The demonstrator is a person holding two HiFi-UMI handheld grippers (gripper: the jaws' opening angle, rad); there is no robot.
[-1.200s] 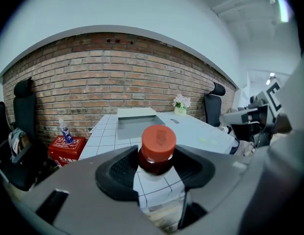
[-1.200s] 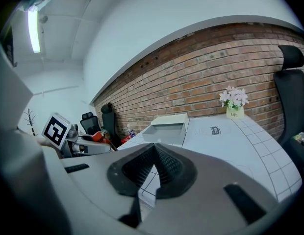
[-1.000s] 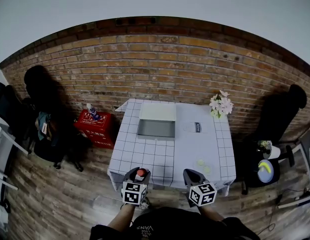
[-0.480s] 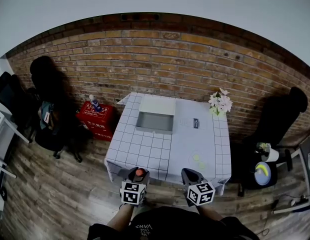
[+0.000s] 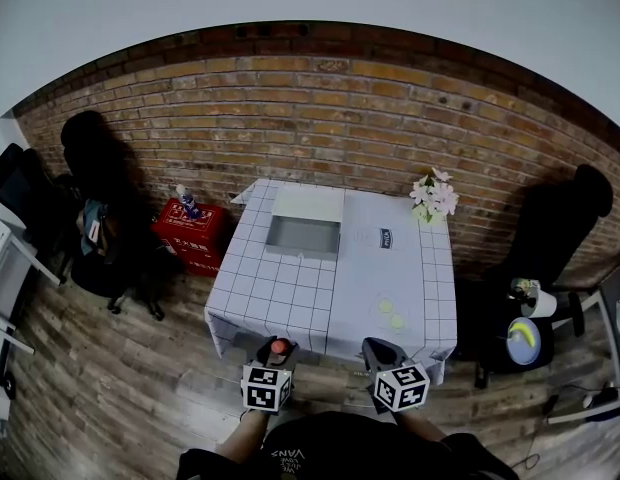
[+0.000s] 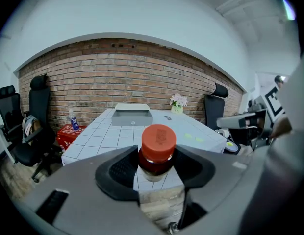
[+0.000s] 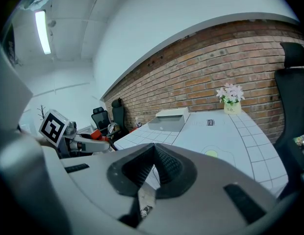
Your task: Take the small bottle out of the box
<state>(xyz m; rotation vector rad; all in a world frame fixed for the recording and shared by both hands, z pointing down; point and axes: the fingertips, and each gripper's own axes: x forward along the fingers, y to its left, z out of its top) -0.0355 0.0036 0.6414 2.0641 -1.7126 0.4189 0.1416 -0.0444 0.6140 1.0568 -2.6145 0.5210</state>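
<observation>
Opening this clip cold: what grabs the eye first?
The red-capped small bottle stands out first, clamped in the left gripper in front of the table. Beyond it, the white grid-pattern table carries an open grey box at its far side and a pot of pale flowers at the far right corner, against a brick wall. The right gripper is shut and empty.

- We hold our left gripper (image 5: 279, 345) low in front of us, its jaws clamped on a small bottle (image 6: 157, 148).
- Our right gripper (image 5: 377, 347) is level beside it, its jaws together and empty.
</observation>
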